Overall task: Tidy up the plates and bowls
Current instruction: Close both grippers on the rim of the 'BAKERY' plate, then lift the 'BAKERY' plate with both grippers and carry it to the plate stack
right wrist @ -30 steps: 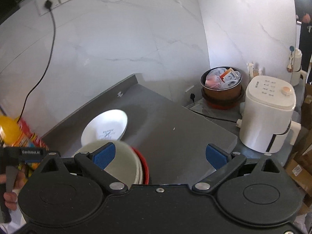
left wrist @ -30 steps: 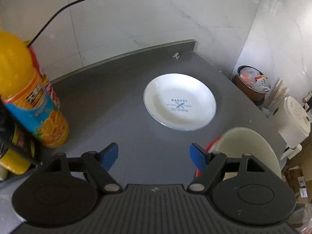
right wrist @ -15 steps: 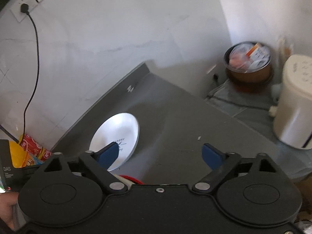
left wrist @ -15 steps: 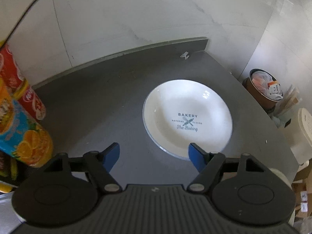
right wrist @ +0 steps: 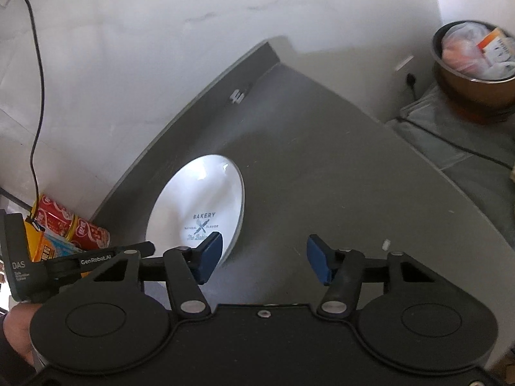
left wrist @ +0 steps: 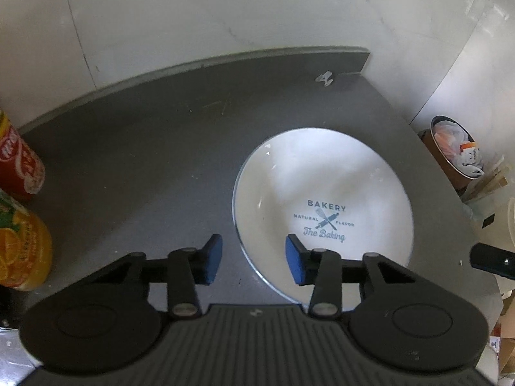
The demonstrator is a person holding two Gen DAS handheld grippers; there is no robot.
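A white plate point(left wrist: 322, 189) printed "BAKERY" lies flat on the grey counter point(left wrist: 145, 167) near its far right corner. My left gripper point(left wrist: 254, 259) is open and hovers at the plate's near left rim, one blue pad over the plate and the other over the counter. In the right wrist view the same plate point(right wrist: 199, 202) lies left of centre. My right gripper point(right wrist: 264, 259) is open and empty above the bare counter point(right wrist: 322, 177), its left pad just over the plate's near edge. The stacked bowls are out of sight in both views.
A red can point(left wrist: 19, 167) and an orange juice bottle point(left wrist: 19, 247) stand at the counter's left edge. A pot of trash point(right wrist: 473, 61) sits beyond the right edge, with a cable across the floor. A hand point(right wrist: 16, 334) holds the left tool point(right wrist: 48, 267).
Both grippers moved forward toward the plate, which looms larger. The stacked bowls slipped out of both views. The left jaws look narrower than before.
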